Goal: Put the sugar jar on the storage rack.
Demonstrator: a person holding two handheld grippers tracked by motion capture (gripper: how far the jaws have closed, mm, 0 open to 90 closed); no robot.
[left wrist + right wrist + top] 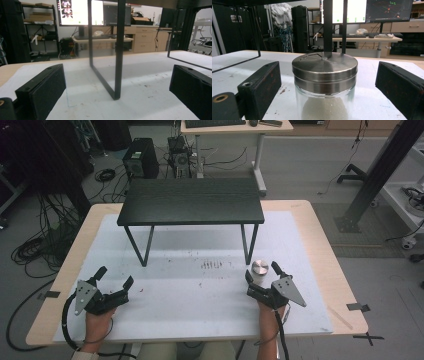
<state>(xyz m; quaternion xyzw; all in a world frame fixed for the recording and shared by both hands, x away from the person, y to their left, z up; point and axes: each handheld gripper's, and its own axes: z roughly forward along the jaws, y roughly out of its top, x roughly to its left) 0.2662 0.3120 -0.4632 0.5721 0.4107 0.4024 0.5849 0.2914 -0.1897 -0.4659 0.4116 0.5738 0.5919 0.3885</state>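
A glass jar [325, 100] with a brushed steel lid [260, 266] stands upright on the white mat, holding a white powder. My right gripper [262, 272] is open around it, one jaw on each side, neither touching the glass. In the right gripper view the jar sits centred between the black pads [263, 82]. My left gripper [114, 276] rests open near the front left of the mat, with nothing between its pads [45, 87]. It faces the near left leg [118, 50] of the small black table [191, 201].
The small black table stands on thin metal legs [147, 247] over the back half of the white mat [200, 290]. Dark specks [211, 265] are scattered on the mat in front of it. The wooden tabletop's edges [327, 265] border the mat.
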